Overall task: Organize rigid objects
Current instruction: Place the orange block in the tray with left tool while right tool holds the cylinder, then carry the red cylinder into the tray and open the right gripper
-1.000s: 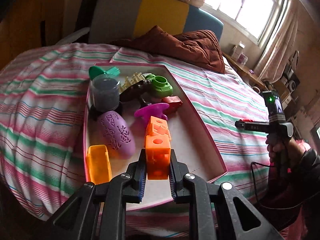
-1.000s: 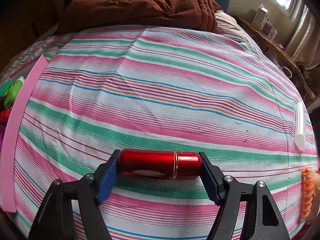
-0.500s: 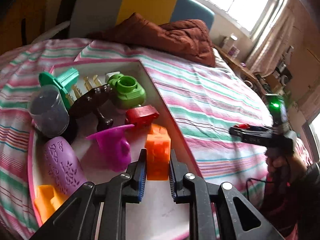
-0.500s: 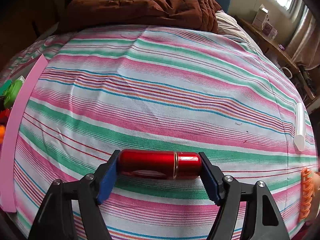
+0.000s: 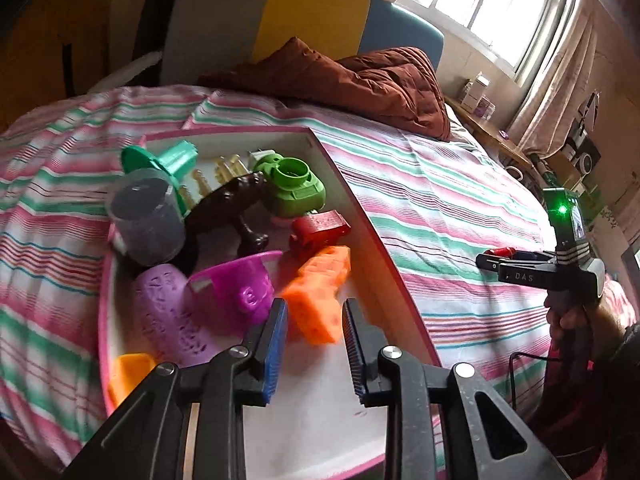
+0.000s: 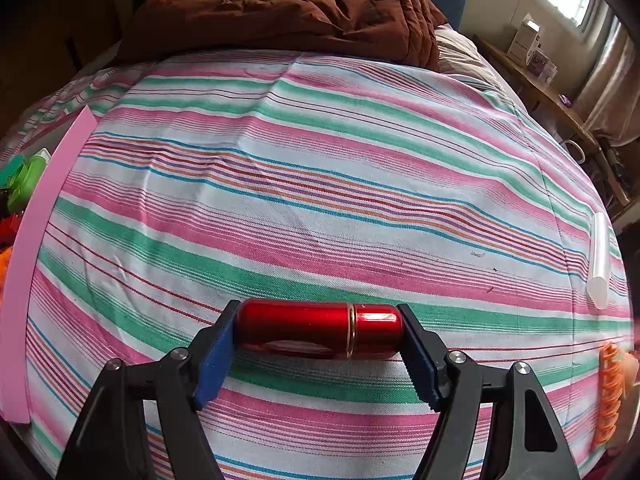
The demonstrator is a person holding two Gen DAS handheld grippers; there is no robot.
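In the left wrist view a white tray with a pink rim [image 5: 384, 248] lies on the striped bed and holds several plastic toys. An orange block with holes [image 5: 320, 296] lies tilted on the tray floor, against a magenta cup [image 5: 240, 288]. My left gripper [image 5: 314, 304] hovers over the block's near end with its jaws opening, and the pads stand clear of the block. My right gripper [image 6: 318, 320] is shut on a shiny red capsule [image 6: 320, 328], clamped end to end just above the bedspread. That right gripper [image 5: 490, 258] also shows at the right of the left wrist view, held by a hand.
The tray also holds a purple patterned oval [image 5: 168, 320], a red piece [image 5: 320, 230], a green ring piece [image 5: 294, 188], a grey cup [image 5: 144, 216] and a dark brown piece [image 5: 232, 204]. A white tube [image 6: 599, 260] and an orange clip [image 6: 610, 392] lie at the bed's right. A brown blanket [image 6: 300, 12] lies beyond.
The left gripper's jaws have spread and let go of the orange block, which went from upright between the pads to lying tilted in the tray. The right gripper has not moved.
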